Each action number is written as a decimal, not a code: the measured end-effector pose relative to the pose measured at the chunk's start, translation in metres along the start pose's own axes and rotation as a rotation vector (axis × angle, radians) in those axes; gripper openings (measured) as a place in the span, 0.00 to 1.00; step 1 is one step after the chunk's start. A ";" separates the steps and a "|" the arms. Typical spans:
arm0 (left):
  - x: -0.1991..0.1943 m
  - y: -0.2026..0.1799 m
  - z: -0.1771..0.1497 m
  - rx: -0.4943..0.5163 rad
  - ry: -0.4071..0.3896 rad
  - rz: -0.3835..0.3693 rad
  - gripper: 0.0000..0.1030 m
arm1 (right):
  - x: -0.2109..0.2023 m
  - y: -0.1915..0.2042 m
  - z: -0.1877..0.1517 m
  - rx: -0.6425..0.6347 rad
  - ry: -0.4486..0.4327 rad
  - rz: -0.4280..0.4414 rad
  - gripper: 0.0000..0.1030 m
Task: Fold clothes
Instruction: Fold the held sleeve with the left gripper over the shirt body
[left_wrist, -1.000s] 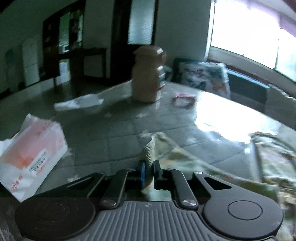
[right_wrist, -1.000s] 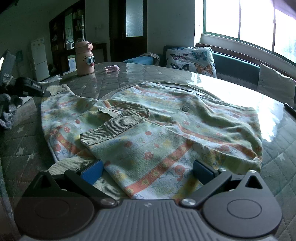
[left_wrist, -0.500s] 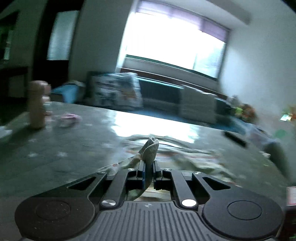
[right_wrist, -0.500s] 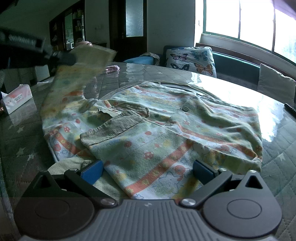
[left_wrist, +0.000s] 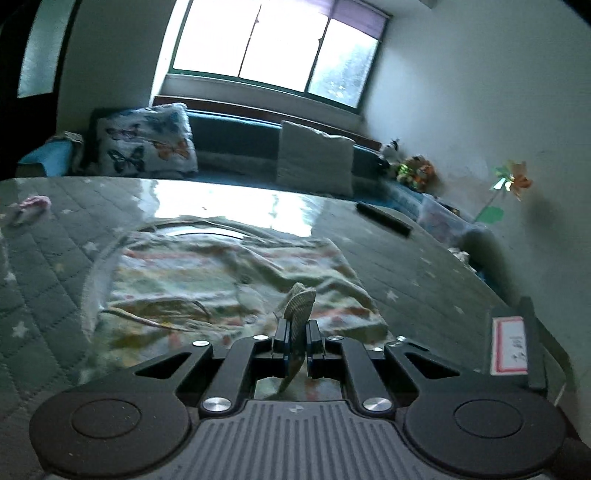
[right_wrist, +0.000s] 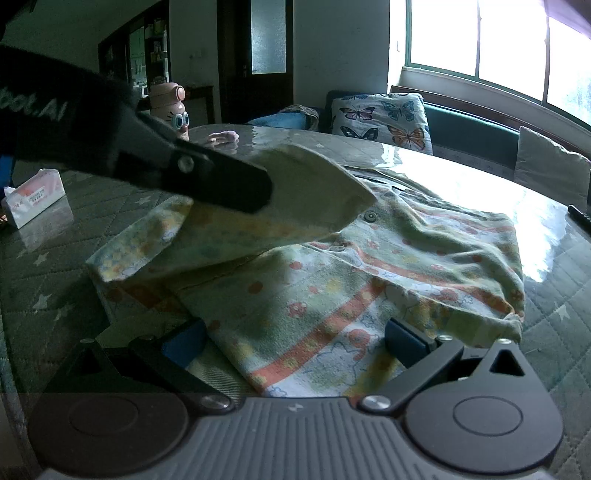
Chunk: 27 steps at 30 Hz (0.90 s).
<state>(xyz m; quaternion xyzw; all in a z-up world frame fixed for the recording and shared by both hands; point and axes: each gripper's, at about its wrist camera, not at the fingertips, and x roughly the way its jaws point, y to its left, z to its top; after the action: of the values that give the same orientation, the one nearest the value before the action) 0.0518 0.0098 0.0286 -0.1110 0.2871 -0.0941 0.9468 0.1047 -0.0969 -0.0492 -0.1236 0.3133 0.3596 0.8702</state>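
The left claw (left_wrist: 296, 334), clamped on the ribbed cuff (left_wrist: 300, 301), has swung the sleeve (right_wrist: 258, 206) from nine o'clock across over the shirt (right_wrist: 388, 273) on the worktop (right_wrist: 48, 266). The fold looks nearly ready to lay down. At six o'clock the right claw (right_wrist: 295, 341) stays gaping over the hem, gripping nothing.

1. The left gripper (right_wrist: 236, 192) hides part of the pink bottle (right_wrist: 176, 110) in the right wrist view. Its fingertips are hidden by the lifted sleeve (right_wrist: 295, 192).
2. The sleeve hides part of the shirt (right_wrist: 369, 280) under it.
3. The tissue pack (right_wrist: 35, 201) is partly cut off by the dark left edge.
4. A black stick-like thing (left_wrist: 384, 218) on the desk (left_wrist: 44, 266) is too small to tell.
5. The shirt looks blurry in the left wrist view.
6. The label (left_wrist: 509, 344) writing is too small to read.
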 end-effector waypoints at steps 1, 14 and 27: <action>-0.001 -0.001 -0.001 0.002 0.004 -0.013 0.10 | 0.000 0.000 0.000 0.000 0.000 0.000 1.00; 0.008 -0.004 -0.009 -0.030 0.046 -0.116 0.14 | 0.000 0.000 0.000 0.001 0.000 0.000 1.00; -0.027 0.056 -0.004 -0.006 -0.067 0.222 0.43 | -0.001 0.001 0.001 0.002 0.000 0.002 1.00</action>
<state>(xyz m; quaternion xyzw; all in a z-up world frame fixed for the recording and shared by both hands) 0.0337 0.0690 0.0253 -0.0843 0.2663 0.0160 0.9601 0.1036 -0.0969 -0.0478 -0.1224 0.3141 0.3601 0.8699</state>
